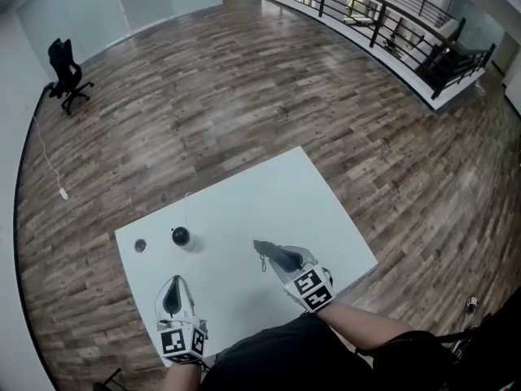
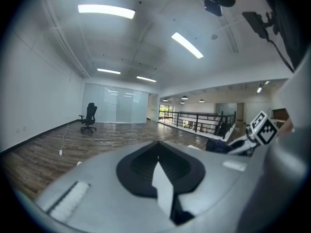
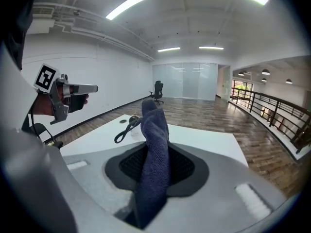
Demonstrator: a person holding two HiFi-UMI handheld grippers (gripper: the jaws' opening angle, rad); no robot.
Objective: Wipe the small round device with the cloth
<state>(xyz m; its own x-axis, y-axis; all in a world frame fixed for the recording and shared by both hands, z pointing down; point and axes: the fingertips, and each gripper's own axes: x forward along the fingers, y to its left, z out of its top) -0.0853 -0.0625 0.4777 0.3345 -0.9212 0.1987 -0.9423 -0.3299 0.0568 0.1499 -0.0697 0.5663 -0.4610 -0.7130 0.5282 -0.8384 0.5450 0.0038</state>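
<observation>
The small round black device point(image 1: 180, 235) stands on the left part of the white table point(image 1: 277, 194); in the right gripper view the device point(image 3: 132, 119) lies far ahead, just left of the cloth. My right gripper point(image 1: 281, 261) is shut on a dark blue cloth point(image 3: 154, 164), which sticks up past the jaws; its tip point(image 1: 262, 248) points toward the device, well apart from it. A thin dark cord loop point(image 3: 122, 131) shows beside the cloth. My left gripper point(image 1: 172, 297) hovers at the table's near left edge, jaws shut and empty point(image 2: 156, 161).
A small flat disc point(image 1: 141, 245) lies left of the device. Wooden floor surrounds the table. An office chair point(image 1: 67, 76) stands far left, and a railing point(image 1: 383, 15) runs along the far right. The person's torso is at the table's near edge.
</observation>
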